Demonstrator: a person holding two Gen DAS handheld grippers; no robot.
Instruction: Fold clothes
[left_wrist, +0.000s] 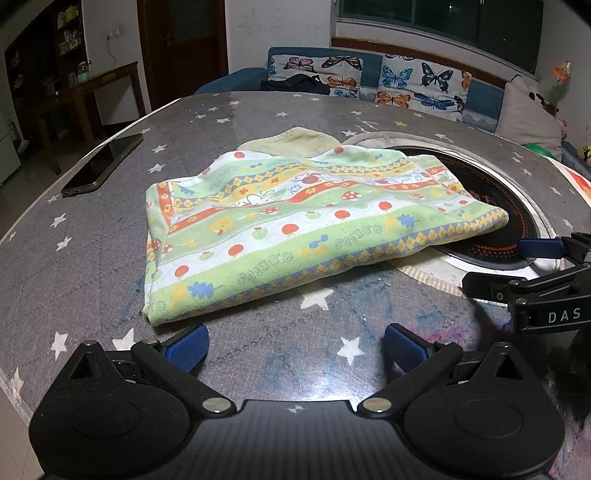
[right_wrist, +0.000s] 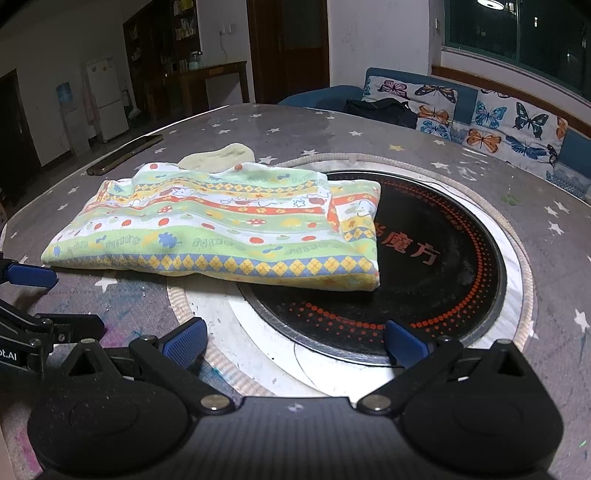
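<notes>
Lying folded on star-print table (left_wrist: 92, 266): striped cloth (left_wrist: 295, 229), right end overhanging round black cooktop (right_wrist: 436, 266). Peeking out behind it, pale sock (left_wrist: 299, 142). Resting near far left edge, phone (left_wrist: 101, 164). Hovering just short of cloth's near edge, left gripper (left_wrist: 295, 349), jaws spread wide, gripping nothing. Hanging over cooktop rim, right gripper (right_wrist: 295, 341), likewise gaping wide, holding nothing.

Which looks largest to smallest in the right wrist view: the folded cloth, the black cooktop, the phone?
1. Black cooktop, though the cloth hides part of it.
2. Folded cloth, a close second.
3. Phone, which lies farther off, so its true size is unsure.
</notes>
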